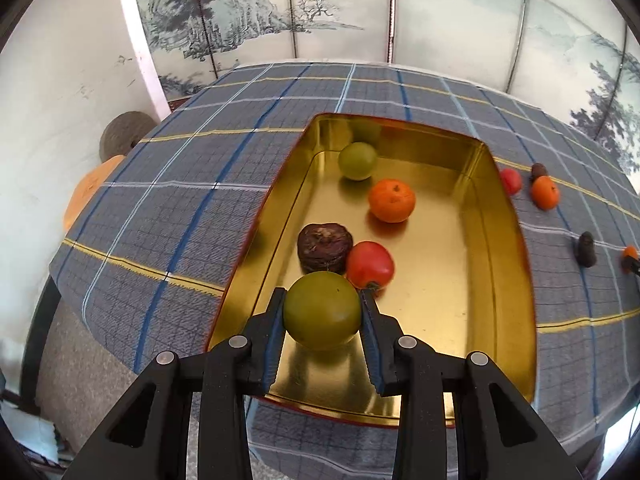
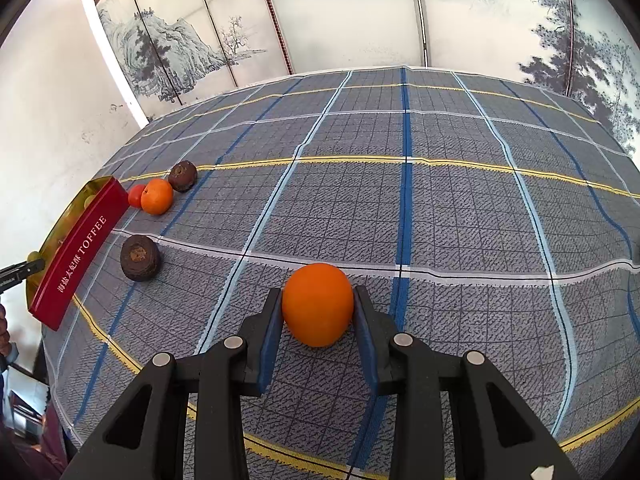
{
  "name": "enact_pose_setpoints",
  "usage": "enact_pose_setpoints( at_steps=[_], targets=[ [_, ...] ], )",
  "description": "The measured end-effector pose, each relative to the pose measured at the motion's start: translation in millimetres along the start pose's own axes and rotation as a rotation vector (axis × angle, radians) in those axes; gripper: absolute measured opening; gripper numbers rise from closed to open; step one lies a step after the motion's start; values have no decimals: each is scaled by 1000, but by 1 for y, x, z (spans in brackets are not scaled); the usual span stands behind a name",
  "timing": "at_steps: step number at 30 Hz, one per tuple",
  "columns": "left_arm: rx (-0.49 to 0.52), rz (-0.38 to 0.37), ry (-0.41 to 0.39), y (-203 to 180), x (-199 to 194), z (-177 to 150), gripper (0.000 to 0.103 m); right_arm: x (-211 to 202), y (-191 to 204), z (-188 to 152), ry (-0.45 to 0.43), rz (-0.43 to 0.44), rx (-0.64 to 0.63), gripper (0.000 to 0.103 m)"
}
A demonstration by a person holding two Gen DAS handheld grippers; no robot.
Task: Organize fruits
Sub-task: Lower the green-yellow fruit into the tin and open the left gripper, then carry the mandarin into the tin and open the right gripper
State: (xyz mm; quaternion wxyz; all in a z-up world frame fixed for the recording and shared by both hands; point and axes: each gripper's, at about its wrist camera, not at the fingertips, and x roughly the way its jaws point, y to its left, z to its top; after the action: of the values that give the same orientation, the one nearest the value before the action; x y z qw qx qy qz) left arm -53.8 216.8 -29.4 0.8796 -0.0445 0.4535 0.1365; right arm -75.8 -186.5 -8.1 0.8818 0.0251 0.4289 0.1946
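My left gripper (image 1: 323, 312) is shut on a green fruit (image 1: 322, 316), held over the near end of a gold tin (image 1: 500, 280). Inside the tin lie another green fruit (image 1: 357, 161), an orange (image 1: 391, 200), a dark brown fruit (image 1: 325, 248) and a red fruit (image 1: 370, 264). My right gripper (image 2: 318, 308) is shut on an orange (image 2: 318, 304) above the checked tablecloth (image 2: 440, 208). On the cloth beside the red-sided tin (image 2: 76, 256) sit a red fruit (image 2: 136, 195), an orange (image 2: 157, 196) and two dark brown fruits (image 2: 183, 176) (image 2: 140, 258).
Right of the tin in the left wrist view lie a red fruit (image 1: 511, 181), an orange (image 1: 545, 192) and dark fruits (image 1: 585, 249). A painted folding screen (image 1: 320, 8) stands behind the table. The table's left edge drops off near a round orange object (image 1: 90, 192).
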Motion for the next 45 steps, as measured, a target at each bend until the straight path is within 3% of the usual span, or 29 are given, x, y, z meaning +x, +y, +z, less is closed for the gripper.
enact_pose_setpoints(
  at_steps=[14, 17, 21, 27, 35, 37, 40, 45],
  targets=[
    [25, 28, 30, -2, 17, -5, 39, -2, -4, 0, -4, 16, 11, 31],
    [20, 24, 11, -1, 10, -4, 45, -3, -3, 0, -5, 5, 3, 31],
    [36, 31, -74, 0, -10, -1, 71, -7, -3, -3, -10, 0, 14, 31],
    [16, 58, -156, 9, -42, -6, 74, -25, 12, 0, -44, 58, 22, 31],
    [-32, 68, -154, 23, -69, -26, 81, -34, 127, 42, -71, 265, -152, 31],
    [-21, 78, -162, 21, -75, -29, 88, -27, 161, 53, -60, 331, -193, 31],
    [10, 93, -205, 19, -89, -31, 95, -5, 224, 72, -21, 443, -259, 31],
    [48, 119, -243, 16, -102, -31, 100, 39, 297, 89, 54, 519, -321, 31]
  ],
)
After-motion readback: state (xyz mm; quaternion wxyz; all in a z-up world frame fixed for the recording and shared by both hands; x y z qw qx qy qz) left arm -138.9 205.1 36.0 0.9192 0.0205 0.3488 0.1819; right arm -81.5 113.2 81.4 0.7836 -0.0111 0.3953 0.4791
